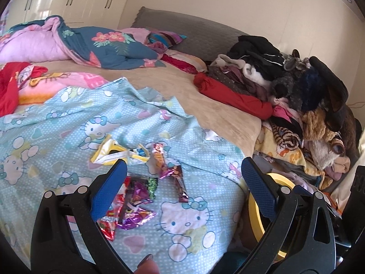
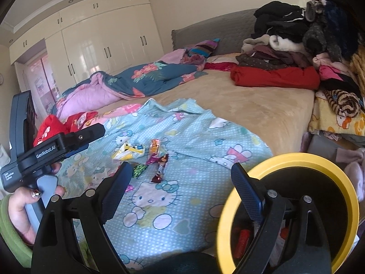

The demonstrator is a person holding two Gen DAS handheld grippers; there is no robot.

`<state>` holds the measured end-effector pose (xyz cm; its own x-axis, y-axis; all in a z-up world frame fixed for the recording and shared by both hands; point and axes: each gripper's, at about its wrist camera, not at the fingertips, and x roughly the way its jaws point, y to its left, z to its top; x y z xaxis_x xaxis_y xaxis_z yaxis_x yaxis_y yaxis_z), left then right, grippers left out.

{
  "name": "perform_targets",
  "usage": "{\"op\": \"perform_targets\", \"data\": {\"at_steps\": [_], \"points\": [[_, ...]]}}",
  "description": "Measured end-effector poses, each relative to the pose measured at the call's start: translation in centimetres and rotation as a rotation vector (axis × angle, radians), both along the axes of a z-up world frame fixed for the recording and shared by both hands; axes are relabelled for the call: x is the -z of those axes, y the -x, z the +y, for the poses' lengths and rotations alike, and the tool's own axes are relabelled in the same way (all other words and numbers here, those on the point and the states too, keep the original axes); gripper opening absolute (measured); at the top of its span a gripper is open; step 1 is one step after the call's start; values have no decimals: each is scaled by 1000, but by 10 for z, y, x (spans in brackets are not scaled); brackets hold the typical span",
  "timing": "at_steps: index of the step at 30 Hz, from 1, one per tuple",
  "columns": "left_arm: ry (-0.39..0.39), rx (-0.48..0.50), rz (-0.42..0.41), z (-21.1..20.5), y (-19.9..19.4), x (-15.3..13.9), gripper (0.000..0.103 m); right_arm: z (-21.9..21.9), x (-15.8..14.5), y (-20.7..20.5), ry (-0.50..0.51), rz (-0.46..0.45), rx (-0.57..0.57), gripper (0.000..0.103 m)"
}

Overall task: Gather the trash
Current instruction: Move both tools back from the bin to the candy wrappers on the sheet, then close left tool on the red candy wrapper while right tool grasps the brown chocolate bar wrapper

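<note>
Left hand-held gripper [image 1: 183, 171]: hovering over the bed [image 1: 205, 96], jaws standing wide apart, gripping nothing.
Wrappers [image 1: 136, 180]: about six lying scattered on the cat-print sheet [image 1: 57, 118], just ahead of and between the left fingers; a yellow-white wrapper [image 1: 114, 154] is lying farthest out.
Right hand-held gripper [image 2: 182, 173]: jaws spread wide, holding nothing; wrappers sitting ahead, toward its left finger.
Yellow-rimmed bin [image 2: 294, 205]: one, standing beside the bed behind the right finger, containing red items [image 2: 241, 242].
</note>
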<state>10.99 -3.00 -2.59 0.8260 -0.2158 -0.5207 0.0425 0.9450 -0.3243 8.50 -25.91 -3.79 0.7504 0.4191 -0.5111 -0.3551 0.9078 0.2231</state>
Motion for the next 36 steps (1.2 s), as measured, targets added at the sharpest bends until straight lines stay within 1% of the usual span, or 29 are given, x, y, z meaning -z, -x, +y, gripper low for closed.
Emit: {"op": "perform_targets", "data": {"at_steps": [7, 14, 20, 28, 30, 32, 33, 35, 36], "points": [[11, -36, 10, 18, -2, 5, 92, 23, 5, -7, 32, 17, -34, 88], [32, -75, 38, 39, -5, 14, 92, 44, 19, -19, 67, 59, -64, 88], [39, -92, 61, 51, -9, 23, 92, 58, 25, -27, 85, 69, -85, 88], [57, -115, 117, 65, -13, 41, 92, 74, 36, -46, 100, 97, -101, 88], [59, -118, 148, 69, -16, 48, 89, 80, 40, -52, 107, 111, -109, 88], [65, -124, 186, 73, -19, 57, 79, 84, 46, -60, 108, 131, -113, 87], [76, -125, 203, 76, -20, 61, 77, 86, 50, -64, 109, 143, -117, 85], [95, -120, 238, 79, -21, 70, 68, 89, 57, -71, 109, 166, -121, 81], [102, -117, 255, 80, -22, 75, 66, 89, 59, -73, 105, 176, -123, 79]]}}
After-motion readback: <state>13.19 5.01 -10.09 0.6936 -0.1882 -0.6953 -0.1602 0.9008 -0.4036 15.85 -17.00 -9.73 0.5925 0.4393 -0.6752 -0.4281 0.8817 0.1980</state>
